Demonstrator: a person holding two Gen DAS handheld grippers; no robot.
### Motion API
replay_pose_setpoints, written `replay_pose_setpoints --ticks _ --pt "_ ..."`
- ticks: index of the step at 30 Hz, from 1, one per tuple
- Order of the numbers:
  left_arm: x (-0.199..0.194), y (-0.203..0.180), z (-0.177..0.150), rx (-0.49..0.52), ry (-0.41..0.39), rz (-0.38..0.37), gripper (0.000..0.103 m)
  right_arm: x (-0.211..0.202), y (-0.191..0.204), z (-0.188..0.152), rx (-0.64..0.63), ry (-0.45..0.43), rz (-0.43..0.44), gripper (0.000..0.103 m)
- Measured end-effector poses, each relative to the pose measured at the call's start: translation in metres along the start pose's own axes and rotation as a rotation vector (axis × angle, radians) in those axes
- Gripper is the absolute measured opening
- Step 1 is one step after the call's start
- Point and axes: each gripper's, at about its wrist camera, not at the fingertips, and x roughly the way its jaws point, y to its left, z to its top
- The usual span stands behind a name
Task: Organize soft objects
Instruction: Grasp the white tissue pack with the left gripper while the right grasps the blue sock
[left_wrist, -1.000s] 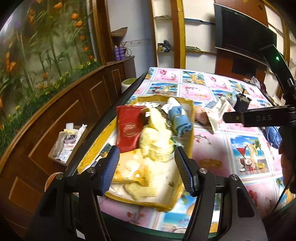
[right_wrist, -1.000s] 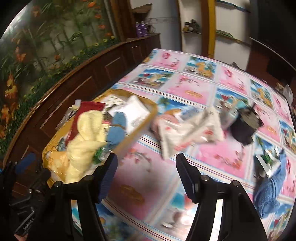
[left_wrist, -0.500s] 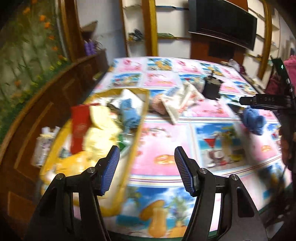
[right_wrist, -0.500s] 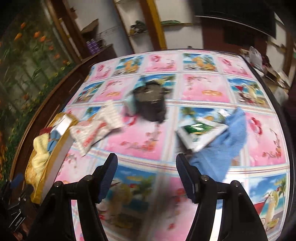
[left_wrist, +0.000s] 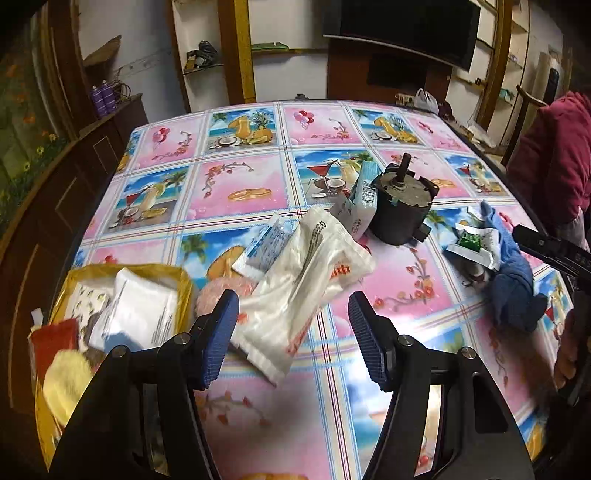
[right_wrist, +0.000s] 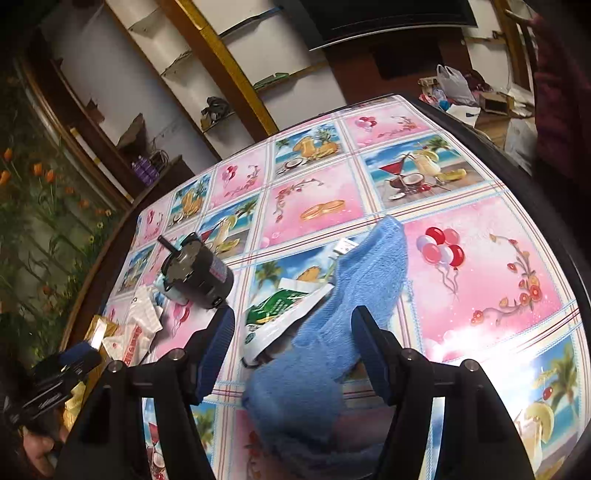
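**Blue towel lines up between my right tongs**

Blue terry cloth (right_wrist: 354, 295) lies between my right tongs (right_wrist: 291, 347), spread wide, empty. A green-printed sachet (right_wrist: 284, 306) overlaps its left edge and could ride along. My left tongs (left_wrist: 293, 339), likewise released, hover over a white packet (left_wrist: 303, 280); the yellow tray (left_wrist: 183, 284) waits near left.

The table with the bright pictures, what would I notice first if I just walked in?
Probably the pink tablecloth with its drinks and balloons. Next, the blue towel lying between the open fingers of the right gripper. The black motor stands near the middle, beside a white plastic bag, and a yellow box of soft things sits at the left edge.
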Motion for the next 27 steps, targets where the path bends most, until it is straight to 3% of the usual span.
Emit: replay_pose_setpoints --ticks 5,7,10,11,17,21,25,27 --pt "0.054 -0.011 0.008 0.012 0.135 -0.012 0.062 0.001 -0.015 0.008 0.034 0.013 0.007 0.066" --pt "0.058 -0.024 -0.001 0.0 0.209 -0.157 0.062 -0.001 -0.018 0.009 0.037 0.014 0.005 0.066" --pt "0.04 -0.045 -0.013 0.032 0.243 -0.316 0.062 0.0 -0.024 0.008 0.055 0.046 0.0 0.066" --pt "0.033 -0.047 -0.015 0.024 0.239 -0.337 0.062 0.002 -0.026 0.007 0.066 0.064 0.005 0.066" --pt "0.011 -0.053 -0.016 0.021 0.107 -0.262 0.062 0.004 -0.022 -0.002 0.064 0.095 -0.046 0.066" --pt "0.024 -0.078 -0.017 0.114 0.092 -0.193 0.062 0.005 -0.006 -0.012 -0.011 0.111 -0.073 0.066" --pt "0.048 -0.094 -0.022 0.182 0.101 -0.119 0.062 0.009 0.012 -0.02 -0.109 0.108 -0.143 0.074" --pt "0.053 -0.092 -0.02 0.157 0.087 -0.123 0.07 0.01 0.013 -0.022 -0.12 0.115 -0.15 0.076"
